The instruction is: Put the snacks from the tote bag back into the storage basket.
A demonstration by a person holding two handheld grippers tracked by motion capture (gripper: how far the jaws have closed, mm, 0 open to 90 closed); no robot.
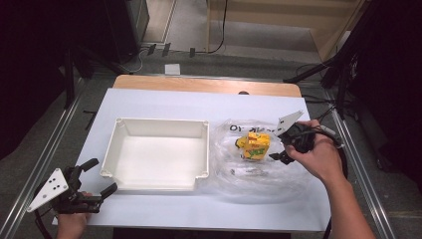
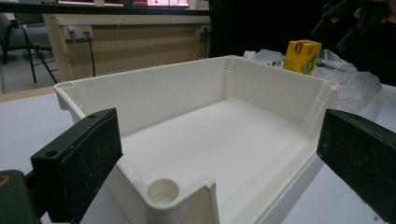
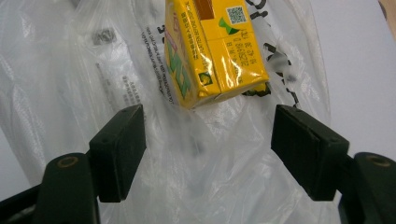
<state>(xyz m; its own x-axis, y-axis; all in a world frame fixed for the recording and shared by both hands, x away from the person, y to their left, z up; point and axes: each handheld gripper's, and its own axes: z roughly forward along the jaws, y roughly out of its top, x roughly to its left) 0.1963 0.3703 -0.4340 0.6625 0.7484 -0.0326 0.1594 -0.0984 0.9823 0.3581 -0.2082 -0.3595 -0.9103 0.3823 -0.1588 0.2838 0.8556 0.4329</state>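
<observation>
Right gripper view: my right gripper [image 3: 208, 140] stands apart, nothing pinched, just short of the yellow carton [image 3: 212, 49] lying on the clear bag [image 3: 93, 70]. I'd straddle its narrow sides — not the film. Left gripper [image 2: 219, 158] (apart too) waits at the white tray [image 2: 280, 88].

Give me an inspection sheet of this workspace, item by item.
Surface: white table top, wooden strip along the far edge.
Job's things: yellow drink carton lying on a clear plastic bag; white tray to the bag's left, nothing in it.
Clutter: nothing seen.
Grippers: right gripper open, fingers short of the carton, over the bag; left gripper open at the tray's near left corner, holding nothing.
Cables: black cable trailing from the right gripper; more cables on the floor beyond the table.
Surroundings: dark room, metal rails at both sides, wooden furniture behind.
</observation>
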